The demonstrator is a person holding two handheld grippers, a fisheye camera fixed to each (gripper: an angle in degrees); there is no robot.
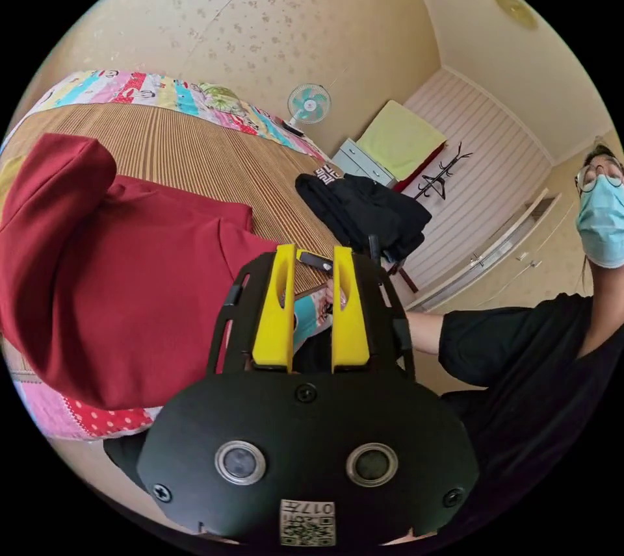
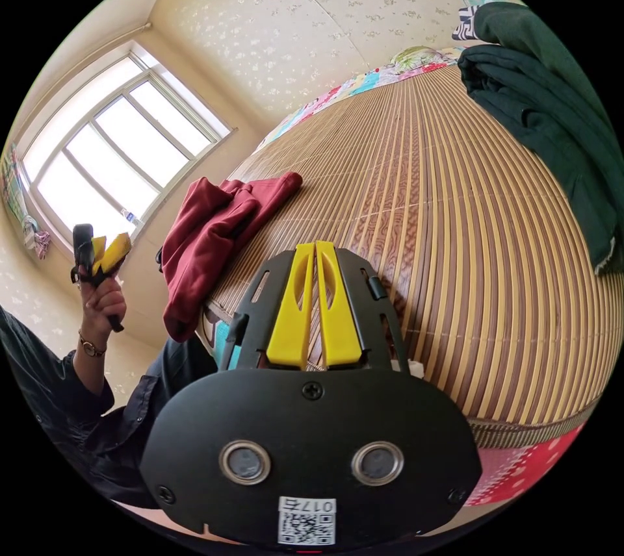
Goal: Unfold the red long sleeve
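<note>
The red long sleeve (image 1: 110,270) lies bunched on the bamboo mat (image 1: 195,153), with part of it hanging over the bed's near edge. My left gripper (image 1: 314,251) is held in the air beside it, jaws parted and nothing between them. In the right gripper view the same garment (image 2: 214,231) sits crumpled at the mat's left corner. My right gripper (image 2: 315,247) hovers over the mat (image 2: 455,225) with its yellow jaws pressed together and empty. Further left, a hand holds the left gripper (image 2: 104,254) up, away from the bed.
A pile of dark folded clothes (image 1: 364,212) (image 2: 552,127) rests on the mat's far side. A patterned quilt (image 1: 162,91) edges the bed. The person (image 1: 520,348) stands beside the bed. There is a fan (image 1: 309,103) by the wall and a window (image 2: 117,153).
</note>
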